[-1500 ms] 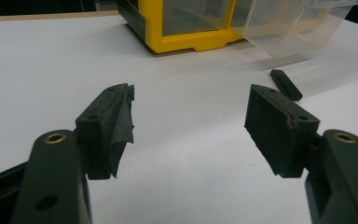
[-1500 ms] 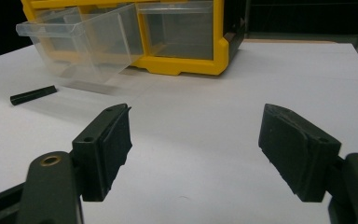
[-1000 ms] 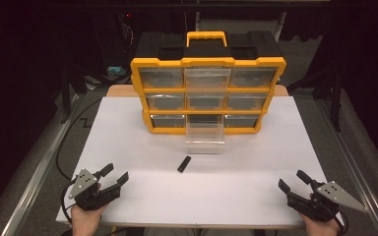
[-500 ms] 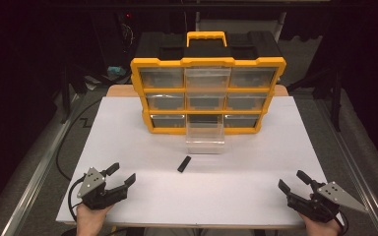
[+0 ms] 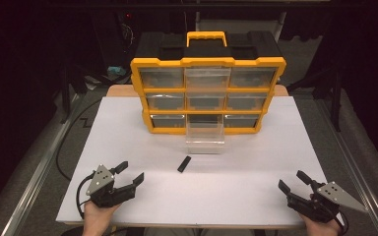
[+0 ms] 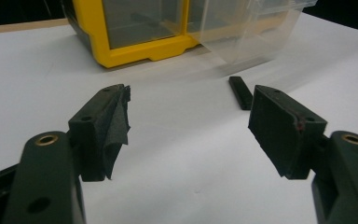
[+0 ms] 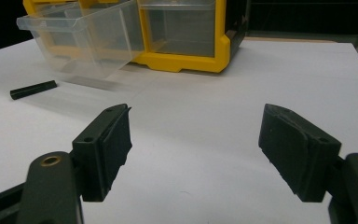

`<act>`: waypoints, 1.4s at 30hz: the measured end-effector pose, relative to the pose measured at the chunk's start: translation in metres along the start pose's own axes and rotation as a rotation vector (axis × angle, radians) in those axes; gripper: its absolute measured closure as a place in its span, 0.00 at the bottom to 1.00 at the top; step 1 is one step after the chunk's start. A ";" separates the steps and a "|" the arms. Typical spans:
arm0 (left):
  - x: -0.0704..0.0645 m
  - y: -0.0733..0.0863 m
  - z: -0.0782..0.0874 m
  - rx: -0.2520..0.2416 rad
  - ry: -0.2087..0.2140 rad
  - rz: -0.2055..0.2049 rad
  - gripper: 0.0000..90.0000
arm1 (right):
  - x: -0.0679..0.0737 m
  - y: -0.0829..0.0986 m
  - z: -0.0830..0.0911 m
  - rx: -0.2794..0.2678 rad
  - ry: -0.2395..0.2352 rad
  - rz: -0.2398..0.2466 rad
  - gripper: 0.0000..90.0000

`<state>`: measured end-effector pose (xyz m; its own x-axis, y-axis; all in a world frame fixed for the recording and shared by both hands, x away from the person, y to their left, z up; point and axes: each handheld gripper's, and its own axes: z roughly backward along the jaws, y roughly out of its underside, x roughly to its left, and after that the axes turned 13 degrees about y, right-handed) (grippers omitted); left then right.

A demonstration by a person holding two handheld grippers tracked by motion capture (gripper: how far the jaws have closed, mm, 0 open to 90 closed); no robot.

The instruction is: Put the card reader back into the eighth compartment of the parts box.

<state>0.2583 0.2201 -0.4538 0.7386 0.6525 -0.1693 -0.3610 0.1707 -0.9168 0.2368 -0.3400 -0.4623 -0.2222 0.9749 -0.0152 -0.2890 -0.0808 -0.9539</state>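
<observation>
**Black bar within the left gripper's reach**

Pickup of the small black bar (image 5: 184,163) looks like the step in hand, so line yourself up before you move. It lies flat on the white worktop (image 5: 256,196), just in front of the clear drawer (image 5: 205,139) that is pulled out of the yellow organizer (image 5: 208,93), and apart from it. The bar sits at a slant, so turn your left gripper (image 5: 131,173) until the jaws straddle its narrow width rather than its length. Come in low, keep both pads level with the worktop, and close only once the bar sits between them. Watch the drawer's front lip as you advance; a nudge there could push it.

Your left gripper rests near the worktop's front left corner, angled forward and inward toward the bar, jaws spread wide and empty. In the left gripper view the bar (image 6: 240,92) sits just off the inner edge of one pad. Your right gripper (image 5: 292,181) rests near the front right corner, jaws likewise wide and holding nothing, well apart from the bar.
</observation>
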 end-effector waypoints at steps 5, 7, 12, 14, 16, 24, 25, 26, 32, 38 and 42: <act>-0.002 -0.004 -0.008 -0.006 0.028 0.011 0.33 | 0.000 0.000 0.000 -0.003 -0.006 -0.001 0.28; -0.002 -0.005 -0.010 -0.005 0.032 0.011 0.33 | 0.000 0.000 0.000 -0.004 -0.008 -0.001 0.28; -0.004 -0.006 -0.015 0.000 0.043 0.010 0.33 | 0.000 0.000 0.000 0.000 -0.009 -0.004 0.28; -0.004 -0.007 -0.017 0.006 0.045 0.011 0.33 | 0.000 0.000 -0.001 -0.004 -0.009 -0.002 0.28; -0.004 -0.007 -0.018 0.006 0.046 0.013 0.33 | 0.000 0.000 -0.001 -0.004 -0.010 -0.003 0.28; -0.007 -0.010 -0.026 0.019 0.058 0.003 0.33 | 0.000 0.000 -0.001 0.002 -0.012 -0.004 0.28; -0.008 -0.011 -0.029 0.024 0.060 0.003 0.33 | 0.000 0.000 -0.001 0.001 -0.014 -0.005 0.28; -0.009 -0.012 -0.030 0.029 0.063 0.000 0.33 | 0.000 0.000 -0.001 0.000 -0.015 -0.004 0.28; -0.012 -0.015 -0.038 0.047 0.079 0.002 0.32 | 0.000 0.000 -0.001 0.002 -0.015 -0.006 0.28; -0.015 -0.017 -0.047 0.058 0.089 -0.009 0.32 | 0.000 0.000 -0.001 -0.002 -0.022 -0.007 0.28; -0.017 -0.018 -0.053 0.065 0.101 -0.007 0.33 | 0.000 0.000 -0.001 -0.003 -0.023 -0.004 0.28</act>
<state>0.2824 0.1668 -0.4531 0.7936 0.5740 -0.2020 -0.3897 0.2244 -0.8932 0.2378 -0.3394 -0.4627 -0.2423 0.9702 -0.0047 -0.2873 -0.0764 -0.9548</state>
